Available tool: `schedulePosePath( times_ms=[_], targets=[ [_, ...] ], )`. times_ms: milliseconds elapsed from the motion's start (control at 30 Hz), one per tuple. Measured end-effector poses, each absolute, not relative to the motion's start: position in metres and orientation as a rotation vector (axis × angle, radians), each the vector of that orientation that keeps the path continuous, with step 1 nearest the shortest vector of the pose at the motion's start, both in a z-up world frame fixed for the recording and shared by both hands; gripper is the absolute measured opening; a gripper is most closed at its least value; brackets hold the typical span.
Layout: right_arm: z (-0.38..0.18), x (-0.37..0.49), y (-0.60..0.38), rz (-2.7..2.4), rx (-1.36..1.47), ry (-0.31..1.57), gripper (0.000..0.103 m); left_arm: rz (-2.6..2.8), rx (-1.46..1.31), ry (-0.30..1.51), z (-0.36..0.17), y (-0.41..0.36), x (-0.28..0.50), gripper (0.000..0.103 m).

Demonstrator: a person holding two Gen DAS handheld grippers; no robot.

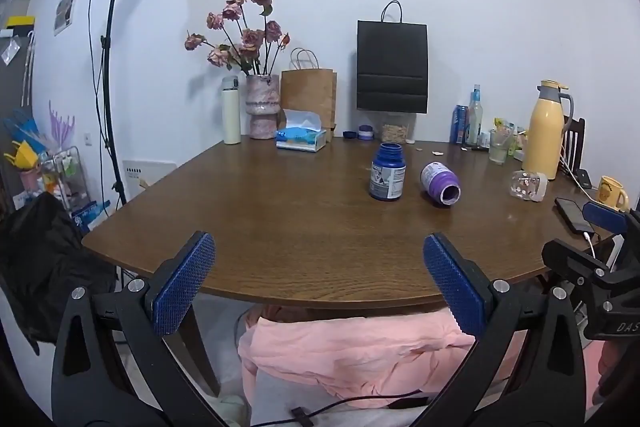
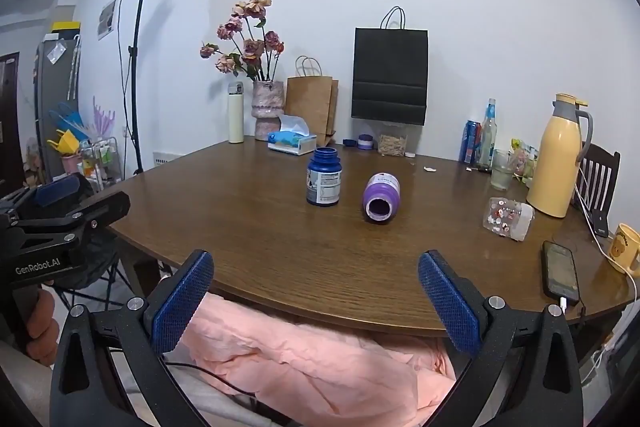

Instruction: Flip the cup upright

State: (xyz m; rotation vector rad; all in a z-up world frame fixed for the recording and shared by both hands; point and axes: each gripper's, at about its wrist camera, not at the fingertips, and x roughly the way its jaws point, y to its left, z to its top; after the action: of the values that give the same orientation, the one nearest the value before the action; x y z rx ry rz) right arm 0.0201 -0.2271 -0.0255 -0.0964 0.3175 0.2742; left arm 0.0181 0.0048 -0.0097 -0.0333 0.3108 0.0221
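Observation:
A clear patterned cup [image 1: 528, 185] [image 2: 508, 219] lies on its side at the right of the brown table [image 1: 280, 227] [image 2: 280, 247]. A purple jar [image 1: 440, 183] [image 2: 381, 197] also lies on its side mid-table, mouth toward me. Left of it a blue jar [image 1: 387, 173] [image 2: 324, 177] stands upright without a lid. My left gripper [image 1: 319, 241] hovers open over the table's near edge, holding nothing. My right gripper [image 2: 316, 259] is open and empty too, well short of the cup.
Near the cup stand a yellow thermos [image 2: 558, 163], a phone on a cable [image 2: 560, 277] and a yellow mug [image 2: 624, 247]. A tissue box [image 2: 292, 141], a vase of flowers [image 2: 267, 107] and paper bags line the back wall. Pink cloth [image 2: 320, 359] lies below the near edge.

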Motion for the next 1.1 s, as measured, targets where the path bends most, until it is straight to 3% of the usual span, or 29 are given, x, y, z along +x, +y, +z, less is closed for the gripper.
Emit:
schedulePosePath(
  times_ms=[1100],
  targets=[
    [-0.0248, 0.0219, -0.2256, 0.275, -0.098, 0.333, 0.103, 0.01, -0.014, 0.284, -0.0047, 0.0014, 0.0096, 0.103]
  ],
)
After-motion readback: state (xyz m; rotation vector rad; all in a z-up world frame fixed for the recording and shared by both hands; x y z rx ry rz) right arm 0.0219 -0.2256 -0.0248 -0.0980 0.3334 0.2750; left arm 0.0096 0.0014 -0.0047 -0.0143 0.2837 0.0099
